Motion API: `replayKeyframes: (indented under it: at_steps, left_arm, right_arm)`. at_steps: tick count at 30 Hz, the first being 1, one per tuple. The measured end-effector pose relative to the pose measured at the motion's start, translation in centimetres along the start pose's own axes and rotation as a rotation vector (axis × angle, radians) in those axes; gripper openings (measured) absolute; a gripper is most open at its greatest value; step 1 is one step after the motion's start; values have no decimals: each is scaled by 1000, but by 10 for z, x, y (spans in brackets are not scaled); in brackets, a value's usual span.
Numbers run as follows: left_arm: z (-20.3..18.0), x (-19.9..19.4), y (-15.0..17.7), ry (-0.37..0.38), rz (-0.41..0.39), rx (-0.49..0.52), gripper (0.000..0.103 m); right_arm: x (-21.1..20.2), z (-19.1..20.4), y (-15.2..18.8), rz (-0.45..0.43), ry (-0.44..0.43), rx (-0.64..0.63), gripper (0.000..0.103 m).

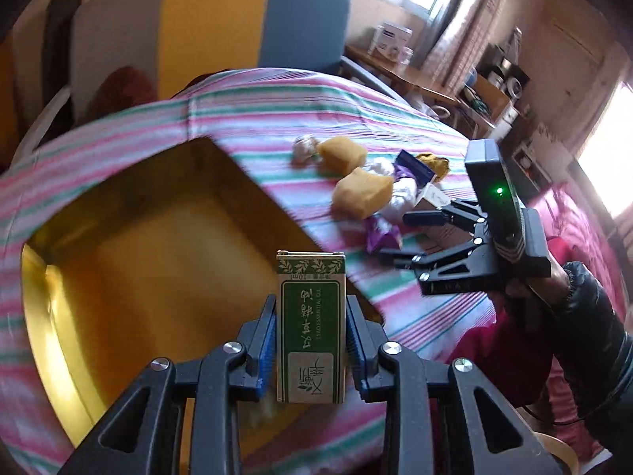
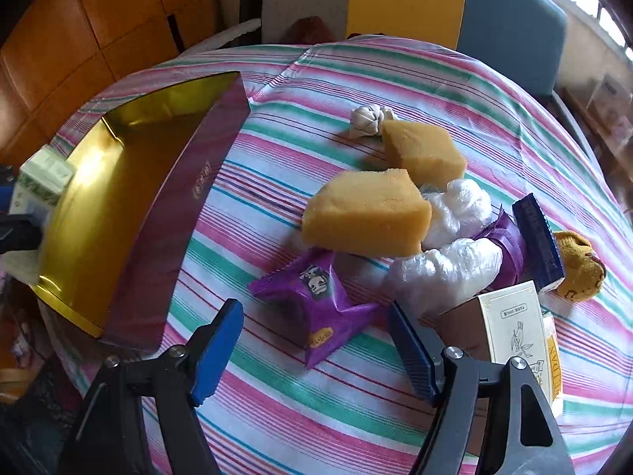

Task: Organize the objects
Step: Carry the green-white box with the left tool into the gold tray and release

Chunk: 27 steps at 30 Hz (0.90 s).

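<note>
Carton (image 1: 311,328) label, left view only

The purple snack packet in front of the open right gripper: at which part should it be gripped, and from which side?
Probably from above, across the puffed middle of the purple snack packet. It lies flat on the striped tablecloth, clear of the sponges, and its crimped ends are thin and floppy. The right gripper already stands open, one finger on each side of it.

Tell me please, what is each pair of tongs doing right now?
Left tongs: shut on the green box, above the gold tray.
Right tongs: open, empty, over the purple packet.
</note>
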State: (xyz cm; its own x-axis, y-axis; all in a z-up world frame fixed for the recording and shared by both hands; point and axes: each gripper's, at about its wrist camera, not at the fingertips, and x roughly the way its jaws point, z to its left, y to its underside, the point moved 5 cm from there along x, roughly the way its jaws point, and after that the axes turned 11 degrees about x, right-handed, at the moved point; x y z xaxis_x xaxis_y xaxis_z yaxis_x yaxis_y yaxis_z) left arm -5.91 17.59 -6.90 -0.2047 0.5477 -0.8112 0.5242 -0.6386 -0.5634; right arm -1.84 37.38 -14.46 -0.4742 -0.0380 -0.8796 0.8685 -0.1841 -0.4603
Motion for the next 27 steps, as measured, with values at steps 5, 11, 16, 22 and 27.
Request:
replayKeyframes:
  at_steps: [5, 11, 16, 22, 27]
  left_arm:
    - [16, -7, 31, -9, 7, -89, 31]
    - [35, -15, 53, -23, -22, -204, 31]
    - [46, -20, 62, -34, -48, -288, 31]
    - [66, -33, 62, -117, -76, -342, 31]
    - [98, -39, 58, -208, -74, -375, 31]
  right_arm:
    - [10, 8, -1, 8, 33, -80, 66]
    - [24, 11, -9, 19, 60, -117, 39]
    - [24, 14, -9, 25, 51, -118, 38]
    - [25, 17, -8, 24, 59, -112, 37]
    - [23, 17, -8, 20, 67, -109, 37]
